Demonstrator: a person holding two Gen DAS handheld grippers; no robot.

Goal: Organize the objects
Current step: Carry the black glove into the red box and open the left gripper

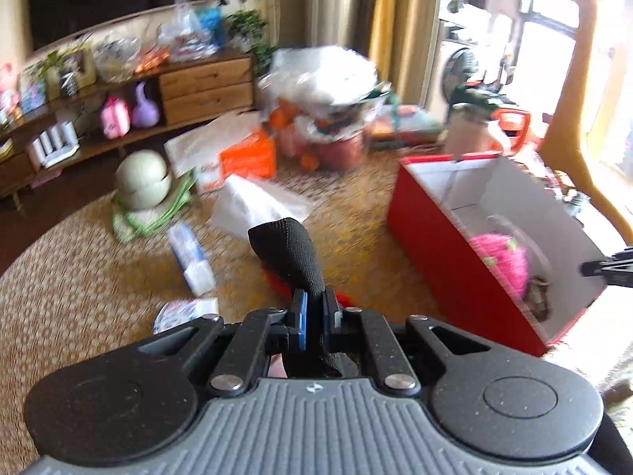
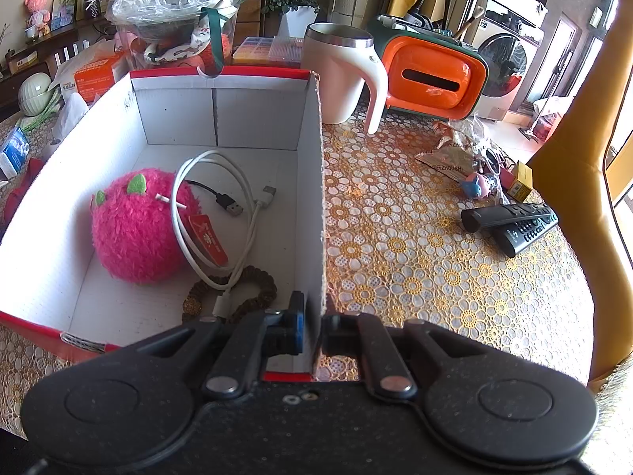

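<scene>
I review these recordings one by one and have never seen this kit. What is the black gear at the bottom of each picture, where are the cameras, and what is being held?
There is no robot here: a person holds a two-finger gripper in each hand, and a fisheye camera on each looks along its jaws.

In the left wrist view, the left gripper is shut on a black fabric strap above a patterned tablecloth.

In the right wrist view, the right gripper is shut on the side wall of a red box. Inside lie a pink plush ball, a white cable and a bead bracelet. Beside the box are a mug and two remotes.
</scene>
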